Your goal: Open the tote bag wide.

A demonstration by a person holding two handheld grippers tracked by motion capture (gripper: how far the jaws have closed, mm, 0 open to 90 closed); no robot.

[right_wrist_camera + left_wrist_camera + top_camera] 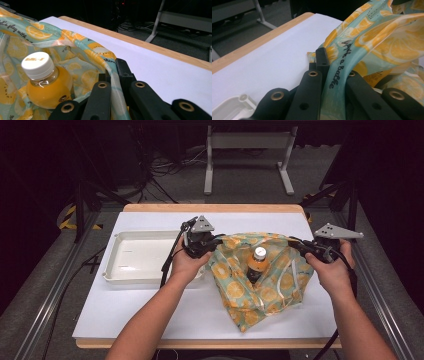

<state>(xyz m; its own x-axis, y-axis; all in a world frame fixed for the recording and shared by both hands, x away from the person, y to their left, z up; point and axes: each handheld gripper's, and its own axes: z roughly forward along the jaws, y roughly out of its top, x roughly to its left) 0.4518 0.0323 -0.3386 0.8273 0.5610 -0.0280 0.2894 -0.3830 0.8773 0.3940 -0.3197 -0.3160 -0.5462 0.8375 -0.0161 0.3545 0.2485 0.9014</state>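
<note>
Two edges of a lemon-print bag (260,280) are pinched at once: the left hand-held gripper (216,241) is closed tight on the rim at one side, the right hand-held gripper (296,242) is closed tight on the rim opposite, so the mouth is held spread between them. The bag lies on the right half of the desk (150,310), and a bottle (257,265) of orange drink with a white cap is seen standing inside it. The step in hand is judged to be holding the bag open around the bottle. The next move would call for both grips to be kept firm and moved evenly, lest the bottle tip. A white tray (140,262) is set beside the bag. The bottle's lower part is hidden by fabric, and the printed lettering is only partly readable.
</note>
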